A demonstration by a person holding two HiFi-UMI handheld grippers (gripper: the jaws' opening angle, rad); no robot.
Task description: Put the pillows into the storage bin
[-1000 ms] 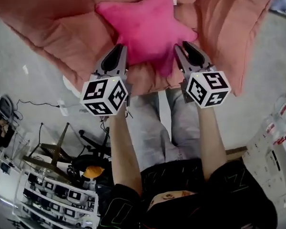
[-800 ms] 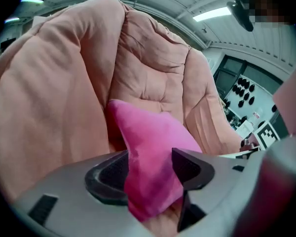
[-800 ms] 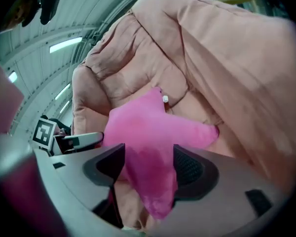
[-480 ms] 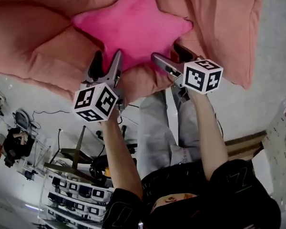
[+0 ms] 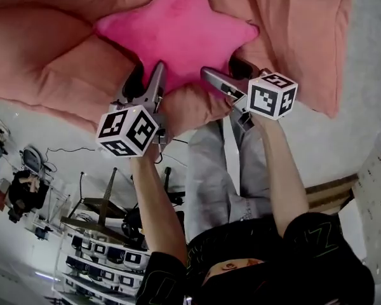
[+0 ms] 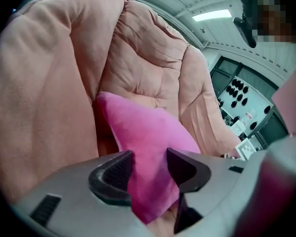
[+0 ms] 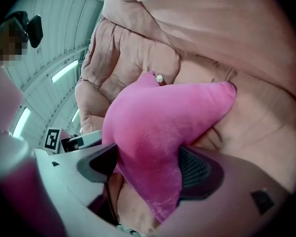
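Pink star pillow (image 5: 178, 27) lies on peach cushions (image 5: 51, 43), no bin in sight, so stowing looks pending. Left tongs (image 5: 147, 75), just closing, pinch one point. Right tongs (image 5: 223, 70), also closing, loosely straddle another.

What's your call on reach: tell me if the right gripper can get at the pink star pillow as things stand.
Probably yes: a point of the pink star pillow sits between the wide-set jaws of the right gripper, which have just been closing, and nothing blocks them.

Left tool (image 5: 146, 72) and right tool (image 5: 220, 68) opened wider, took more of the star pillow (image 5: 178, 30) between their jaws, and have just been closing.
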